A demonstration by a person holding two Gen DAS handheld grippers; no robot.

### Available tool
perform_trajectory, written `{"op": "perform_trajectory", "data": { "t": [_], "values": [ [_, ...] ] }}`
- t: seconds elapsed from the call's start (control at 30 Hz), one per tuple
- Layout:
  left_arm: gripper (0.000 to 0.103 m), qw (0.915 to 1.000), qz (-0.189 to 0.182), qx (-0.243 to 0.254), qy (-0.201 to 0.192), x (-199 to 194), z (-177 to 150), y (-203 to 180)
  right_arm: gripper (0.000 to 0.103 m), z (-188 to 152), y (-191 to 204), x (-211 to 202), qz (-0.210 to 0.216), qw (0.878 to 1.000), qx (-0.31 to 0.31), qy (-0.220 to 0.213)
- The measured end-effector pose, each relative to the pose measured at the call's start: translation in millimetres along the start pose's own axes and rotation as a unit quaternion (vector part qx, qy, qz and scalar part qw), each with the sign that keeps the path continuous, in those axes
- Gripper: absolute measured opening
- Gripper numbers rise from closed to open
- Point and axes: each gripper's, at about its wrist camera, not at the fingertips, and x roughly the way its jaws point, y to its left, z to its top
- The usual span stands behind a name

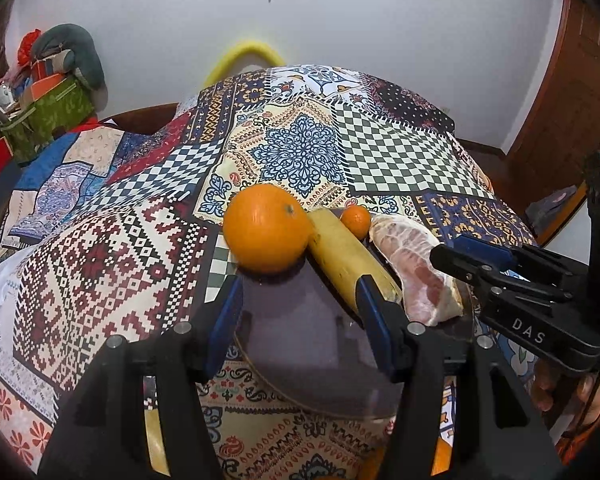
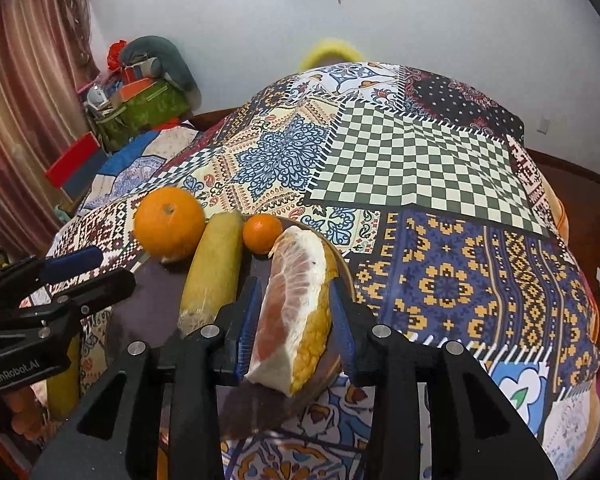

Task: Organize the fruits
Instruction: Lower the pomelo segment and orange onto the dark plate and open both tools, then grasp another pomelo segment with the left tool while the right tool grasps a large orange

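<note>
1. Nearest us, our right gripper (image 2: 296, 320) straddles the pomelo wedge (image 2: 296, 300). Its jaws stand slightly wider than the wedge, which rests on the plate (image 2: 346, 276); we judge it just set down, not gripped.
2. Our left gripper (image 1: 300, 320) hangs half open over the plate's bare near part, holding nothing. Its right finger (image 1: 374, 320) stands just beside the banana (image 1: 348, 264); we cannot tell if they touch.
3. The banana lies lengthwise between wedge and orange (image 1: 266, 228), so the long fruit fills the middle.
4. The orange sits at the plate's far left, apparently against the banana.
5. The tangerine (image 2: 262, 234) fills the far gap between banana tip and wedge.
6. All four fruits sit packed along the plate's far side, on the patchwork cloth (image 2: 420, 160); we judge the sorting nearly done.
</note>
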Motion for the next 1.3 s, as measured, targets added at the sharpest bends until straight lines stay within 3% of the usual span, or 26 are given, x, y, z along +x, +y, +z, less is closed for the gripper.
{"op": "perform_trajectory", "data": {
  "t": [0.33,0.6,0.87,1.1,1.3],
  "values": [
    [0.058,0.9997,0.001,-0.016,-0.021,-40.5,-6.6,9.5,0.034,-4.6,12.9,-35.0,0.005,1.0,-0.012,-0.02],
    [0.058,0.9981,0.003,-0.018,-0.059,-100.7,-16.5,8.0,0.047,-14.5,35.7,-90.5,0.009,0.997,-0.029,-0.066],
    [0.06,0.9967,0.007,-0.024,-0.077,-145.8,-35.5,14.0,0.049,-29.8,54.6,-129.0,0.013,0.995,-0.039,-0.091],
    [0.064,0.9971,0.018,-0.034,-0.065,-158.4,-61.5,26.1,0.054,-49.2,65.9,-141.1,0.018,0.995,-0.04,-0.09],
    [0.064,0.9979,0.031,-0.049,-0.029,-147.7,-89.0,45.9,0.057,-68.3,72.8,-134.5,0.026,0.996,-0.038,-0.07]
  ]
}}
